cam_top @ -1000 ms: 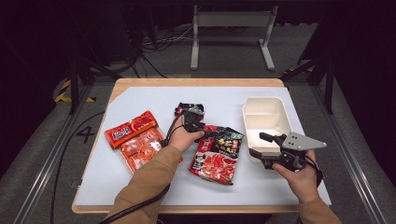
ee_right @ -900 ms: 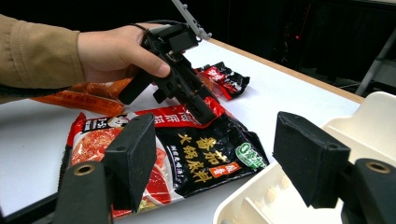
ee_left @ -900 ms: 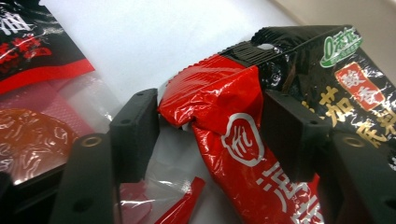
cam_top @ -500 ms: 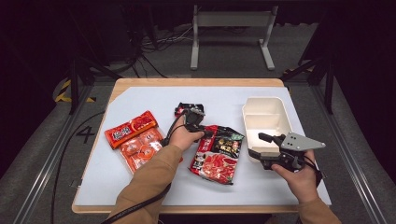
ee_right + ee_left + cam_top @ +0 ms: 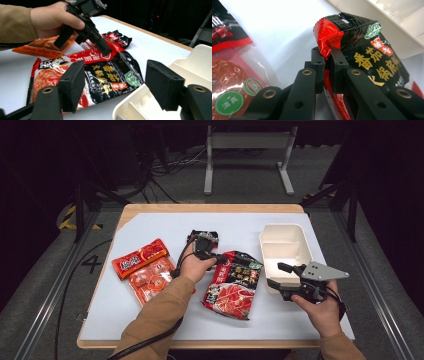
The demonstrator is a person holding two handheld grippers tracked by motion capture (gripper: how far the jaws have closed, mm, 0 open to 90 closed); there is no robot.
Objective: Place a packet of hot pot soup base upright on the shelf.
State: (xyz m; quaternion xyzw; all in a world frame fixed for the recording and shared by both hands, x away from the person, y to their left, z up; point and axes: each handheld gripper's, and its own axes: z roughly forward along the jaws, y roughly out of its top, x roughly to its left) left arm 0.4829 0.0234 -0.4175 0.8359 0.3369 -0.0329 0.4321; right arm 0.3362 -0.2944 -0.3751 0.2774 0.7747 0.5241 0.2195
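The left gripper [image 5: 325,58] is clamped on the upper edge of the black-and-red hotpot seasoning packet [image 5: 364,60]; its jaws have just been closing, and the red folded edge of the packet is seen pinched between the pads in the left gripper view. In the high view the left gripper [image 5: 215,258] sits at the centre of the frame, at the upper left corner of the packet [image 5: 234,284], which lies flat on the white table mat [image 5: 165,227].

The right gripper [image 5: 279,276] is held with its jaws wide apart and nothing between them, at the right of the high view, just over the near rim of the white plastic container [image 5: 285,245]. In the right gripper view the container [image 5: 197,75] is seen at the lower right and the packet [image 5: 100,75] at the centre.

At the left of the high view, an orange-red packet [image 5: 139,257] and a clear packet with red contents [image 5: 148,281] are laid side by side. A small dark packet [image 5: 202,236] lies just above the left gripper.
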